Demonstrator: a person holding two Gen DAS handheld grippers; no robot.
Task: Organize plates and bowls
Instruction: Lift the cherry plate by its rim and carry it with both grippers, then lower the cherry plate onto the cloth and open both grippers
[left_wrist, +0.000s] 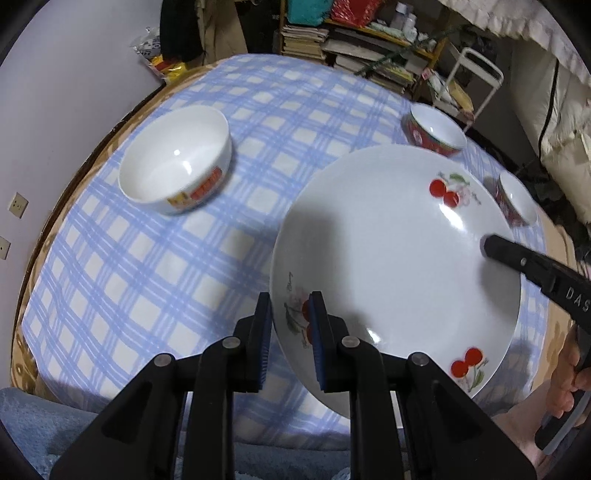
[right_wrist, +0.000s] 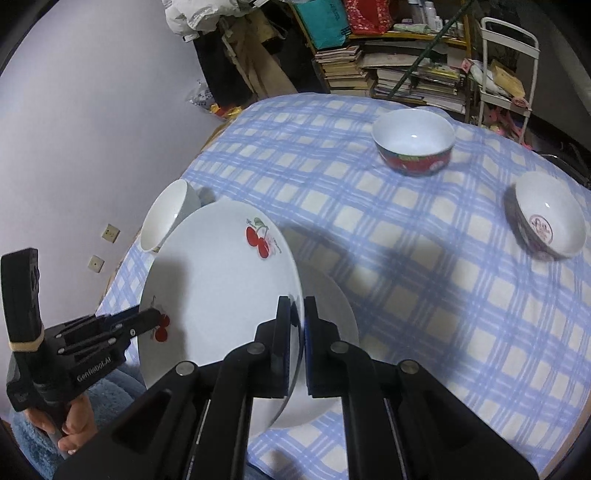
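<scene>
A second white plate (right_wrist: 332, 295) is lying under the cherry plate (left_wrist: 399, 258), and only its right-hand crescent is showing in the right wrist view; whether the two are touching cannot be told. The cherry plate is also hiding part of the white bowl (left_wrist: 177, 158) at the far left in that view, and in the left wrist view it is covering the near edge of the red-banded bowl (right_wrist: 413, 142) at the far right. The small bowl (right_wrist: 550, 221) near the right edge is tilting on its side, its outer pattern too blurred to read. All three bowls are showing empty insides, and the cherry plate is carrying nothing.

The left gripper (left_wrist: 290, 343) is gripping the cherry plate's left rim, its jaws clamped on either side of the edge over a printed cherry sprig. The right gripper (right_wrist: 297, 347) is pinching the opposite, right rim, jaws pressed together on it. The plate is sitting between the two grippers at the near side of the surface (right_wrist: 424, 295), which is covered by a blue checked cloth. A person's hand (right_wrist: 66, 424) is holding the left gripper's handle, partly cut off at the frame edge. Shelves of stacked books (right_wrist: 391, 74) are blurring into the far background.
</scene>
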